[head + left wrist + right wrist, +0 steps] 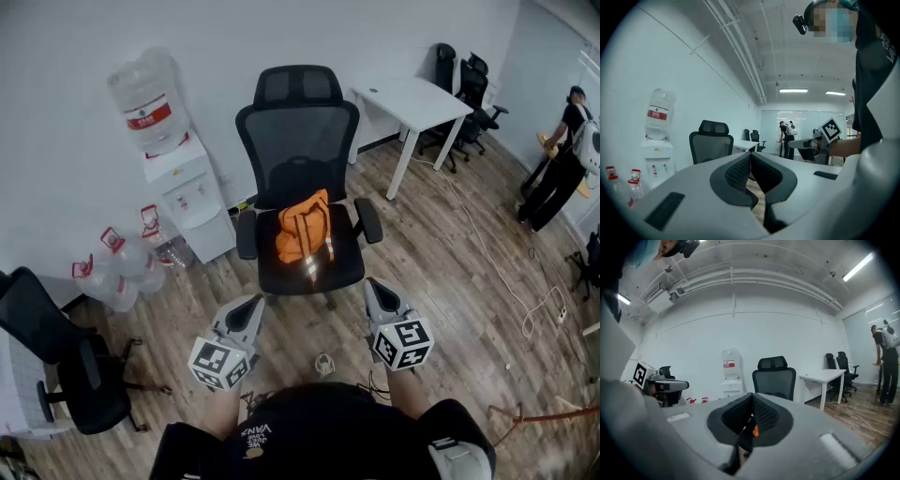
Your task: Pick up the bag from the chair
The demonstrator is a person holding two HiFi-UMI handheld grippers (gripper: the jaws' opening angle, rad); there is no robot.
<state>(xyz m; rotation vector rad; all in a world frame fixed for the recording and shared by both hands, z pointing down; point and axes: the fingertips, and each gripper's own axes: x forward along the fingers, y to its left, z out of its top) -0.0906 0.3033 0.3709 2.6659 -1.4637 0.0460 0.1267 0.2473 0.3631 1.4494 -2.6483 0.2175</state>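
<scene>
Orange bag [305, 230] lies on the seat of the black office chair [298, 122] in the head view, ahead of both claws and roughly midway between their lines. The left claw [251, 306] and the right claw [373, 289] are held side by side, well short of the seat, each with its tips pointing toward the chair. A water dispenser [192, 192] stands against the wall off to the left of the left claw, with empty bottles [117, 272] on the floor beside it.

In the left gripper view the left claw [751, 157] has its jaws pressed together with nothing between them. The chair [711, 145] rises just beyond and slightly left of the tips, the dispenser [656, 154] stands further left, and the right claw's marker cube [830, 130] shows off to the right.

In the right gripper view the right claw [752, 397] is likewise pressed together and pinches nothing. A sliver of the bag [755, 431] shows just below its tips, apart from them, and the chair [774, 378] stands beyond them. The left claw [665, 386] shows at the far left.
</scene>
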